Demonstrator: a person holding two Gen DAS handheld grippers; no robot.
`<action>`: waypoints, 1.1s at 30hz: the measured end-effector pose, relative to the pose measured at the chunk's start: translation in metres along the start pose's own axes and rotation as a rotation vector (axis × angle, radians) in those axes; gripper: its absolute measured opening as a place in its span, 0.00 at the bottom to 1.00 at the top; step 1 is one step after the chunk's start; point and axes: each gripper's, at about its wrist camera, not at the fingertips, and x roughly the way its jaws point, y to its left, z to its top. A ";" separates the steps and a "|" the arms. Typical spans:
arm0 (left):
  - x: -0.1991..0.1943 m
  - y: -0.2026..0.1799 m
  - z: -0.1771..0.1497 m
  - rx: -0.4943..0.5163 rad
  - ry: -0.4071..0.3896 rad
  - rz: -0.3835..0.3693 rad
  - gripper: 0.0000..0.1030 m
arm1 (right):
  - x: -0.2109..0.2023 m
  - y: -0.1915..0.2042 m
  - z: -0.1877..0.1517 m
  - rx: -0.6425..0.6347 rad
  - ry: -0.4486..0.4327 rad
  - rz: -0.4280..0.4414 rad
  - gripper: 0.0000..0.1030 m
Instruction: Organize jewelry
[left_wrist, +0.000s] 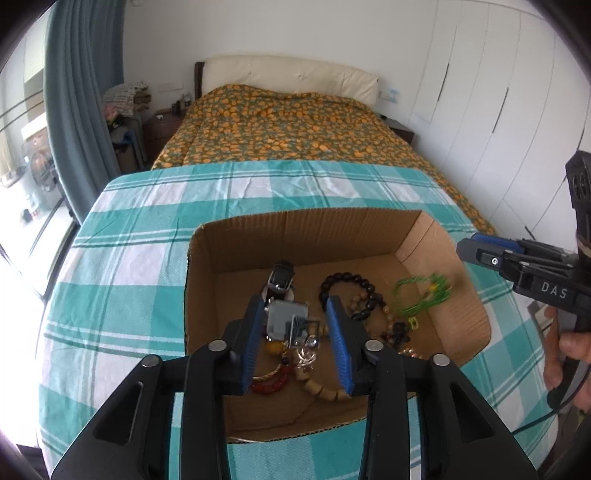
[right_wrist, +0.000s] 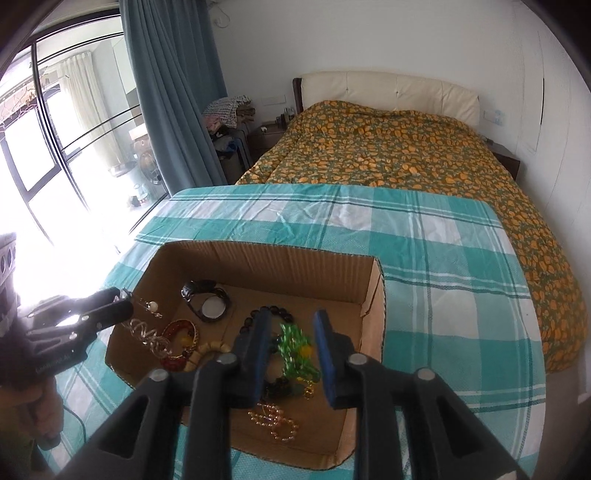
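An open cardboard box (left_wrist: 443, 258) (right_wrist: 266, 262) sits on a teal checked cloth and holds several pieces of jewelry. My left gripper (left_wrist: 295, 314) hangs over its left half, jaws apart, above a grey square item (left_wrist: 286, 319) that is falling or lying there, near a black watch (left_wrist: 280, 278) (right_wrist: 207, 299). A dark bead bracelet (left_wrist: 347, 291), wooden beads (left_wrist: 321, 391), a red bangle (right_wrist: 181, 332) and gold beads (right_wrist: 273, 424) lie inside. My right gripper (right_wrist: 291, 328) is open above a green bead bracelet (right_wrist: 295, 350) (left_wrist: 421, 295) at the right side.
The teal checked cloth (left_wrist: 147, 240) (right_wrist: 443, 280) covers the table around the box. Behind it is a bed with an orange patterned cover (left_wrist: 280, 125) (right_wrist: 406, 155). A blue curtain (right_wrist: 173, 92) and windows stand at the left, white wardrobes (left_wrist: 498, 92) at the right.
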 end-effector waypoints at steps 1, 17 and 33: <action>0.001 -0.002 -0.002 0.002 0.002 0.007 0.70 | 0.000 -0.002 -0.001 0.010 -0.010 -0.005 0.70; -0.053 -0.024 -0.032 0.010 -0.063 0.219 0.98 | -0.056 0.028 -0.045 -0.031 -0.058 -0.085 0.80; -0.102 -0.026 -0.055 -0.044 0.006 0.279 0.98 | -0.120 0.065 -0.076 -0.016 -0.061 -0.075 0.82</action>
